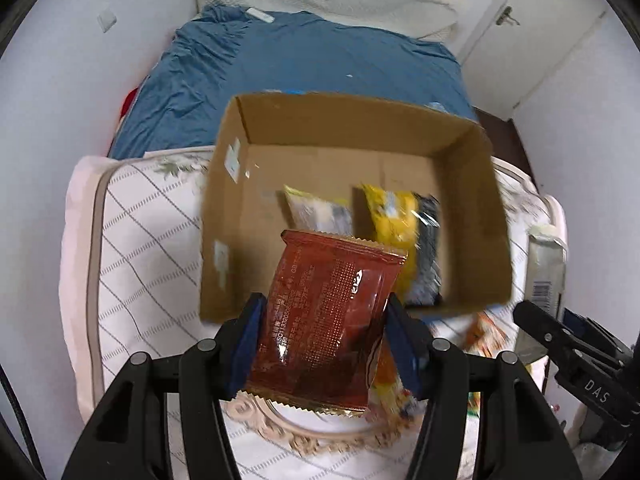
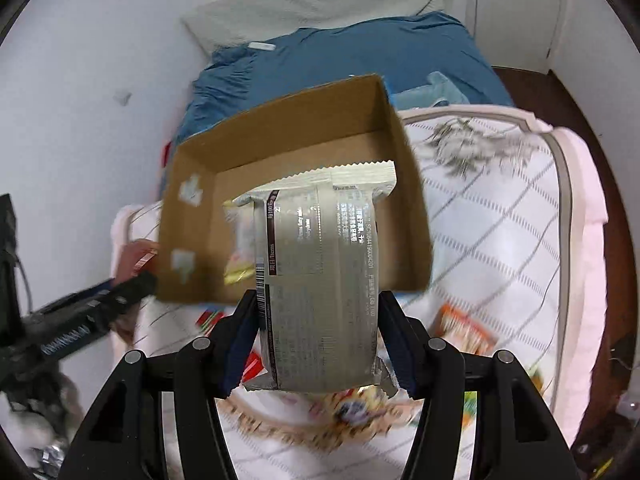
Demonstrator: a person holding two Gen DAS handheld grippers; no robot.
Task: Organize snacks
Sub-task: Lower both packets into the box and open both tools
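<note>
Left tool point(image 1: 324, 344) clamping one red packet point(image 1: 332, 320), right tool point(image 2: 316, 344) clamping one silver packet point(image 2: 320, 280), one cardboard box point(image 1: 472, 184) mid-frame holding two yellow packets point(image 1: 394, 216).

A blue sheet point(image 1: 304, 64) covers the bed beyond a white quilted cushion point(image 1: 144, 248), beside white walls point(image 1: 60, 92).

Red packet point(image 1: 328, 316): glossy red-brown wrapper with small print, zigzag sealed ends, tilted a little, clamped between the fingers of the left gripper point(image 1: 324, 344), in front of the box.
Grey packet point(image 2: 320, 280): silver-grey wrapper with a barcode and text, upright, clamped in the right gripper point(image 2: 316, 344), above the near wall of the box.
Cardboard box point(image 1: 472, 184): brown, open on top, standing on a white quilted surface.
Yellow packets point(image 1: 394, 220): two were lying inside the box, blurred.
</note>
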